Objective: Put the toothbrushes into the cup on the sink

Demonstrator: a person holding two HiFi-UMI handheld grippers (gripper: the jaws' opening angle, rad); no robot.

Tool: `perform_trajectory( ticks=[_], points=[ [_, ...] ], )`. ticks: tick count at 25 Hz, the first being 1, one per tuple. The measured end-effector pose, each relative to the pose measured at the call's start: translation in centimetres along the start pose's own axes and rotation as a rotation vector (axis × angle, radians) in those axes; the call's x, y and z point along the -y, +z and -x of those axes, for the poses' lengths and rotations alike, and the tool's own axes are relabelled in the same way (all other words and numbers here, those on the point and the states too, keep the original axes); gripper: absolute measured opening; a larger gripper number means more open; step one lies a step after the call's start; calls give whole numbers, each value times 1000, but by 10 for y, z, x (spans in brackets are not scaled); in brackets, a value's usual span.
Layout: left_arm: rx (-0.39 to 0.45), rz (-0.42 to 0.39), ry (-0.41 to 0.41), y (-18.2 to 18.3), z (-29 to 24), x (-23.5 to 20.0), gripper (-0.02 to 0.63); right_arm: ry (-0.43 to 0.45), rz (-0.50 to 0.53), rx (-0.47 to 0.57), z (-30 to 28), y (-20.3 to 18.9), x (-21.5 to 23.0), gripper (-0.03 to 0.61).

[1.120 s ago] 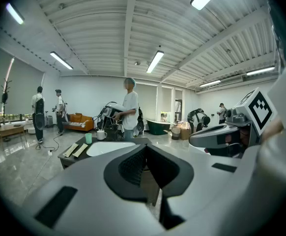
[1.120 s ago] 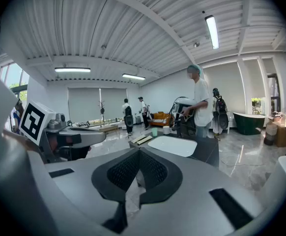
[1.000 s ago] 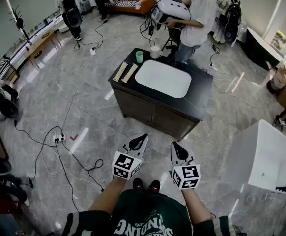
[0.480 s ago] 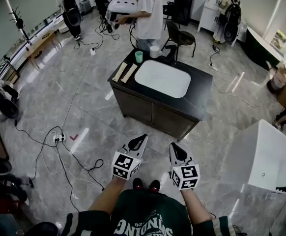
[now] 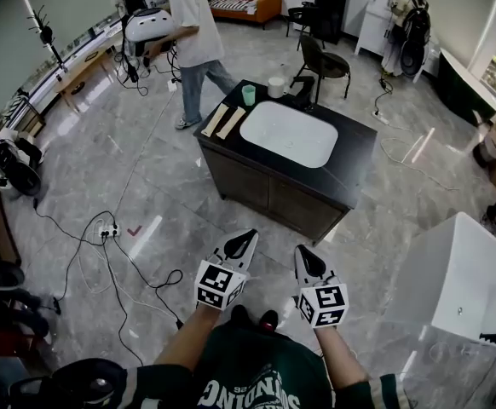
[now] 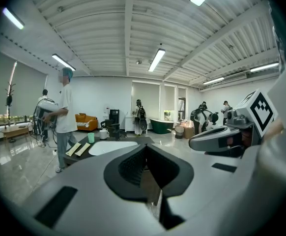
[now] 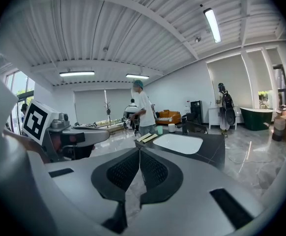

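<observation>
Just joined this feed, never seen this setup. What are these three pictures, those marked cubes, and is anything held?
No robot here: a person holds a two-fingered gripper in each hand. The wide picture comes from a camera on their head, looking down: the left gripper and right gripper, each with a marker cube, hang above the floor, short of the sink cabinet. The other two pictures come from cameras riding on each gripper, looking along its fingers. Both pairs of fingers are together with nothing between them. On the dark countertop beside the white basin lie two long pale packs, probably the toothbrushes, with a green cup and a white cup behind them. Another person is beside the cabinet.
</observation>
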State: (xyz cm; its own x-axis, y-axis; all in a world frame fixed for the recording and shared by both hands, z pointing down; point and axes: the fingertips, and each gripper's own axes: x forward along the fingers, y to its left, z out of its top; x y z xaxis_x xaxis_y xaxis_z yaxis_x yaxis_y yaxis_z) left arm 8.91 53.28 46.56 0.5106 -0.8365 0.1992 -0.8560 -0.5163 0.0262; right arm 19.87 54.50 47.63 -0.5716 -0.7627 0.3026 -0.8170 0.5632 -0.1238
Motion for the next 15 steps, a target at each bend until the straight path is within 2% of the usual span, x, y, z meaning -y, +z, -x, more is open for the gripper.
perform_trajectory(
  ticks=[15],
  points=[
    [8, 8, -1, 3, -29, 5, 11, -13, -1, 1, 0, 0, 30, 40]
  ],
)
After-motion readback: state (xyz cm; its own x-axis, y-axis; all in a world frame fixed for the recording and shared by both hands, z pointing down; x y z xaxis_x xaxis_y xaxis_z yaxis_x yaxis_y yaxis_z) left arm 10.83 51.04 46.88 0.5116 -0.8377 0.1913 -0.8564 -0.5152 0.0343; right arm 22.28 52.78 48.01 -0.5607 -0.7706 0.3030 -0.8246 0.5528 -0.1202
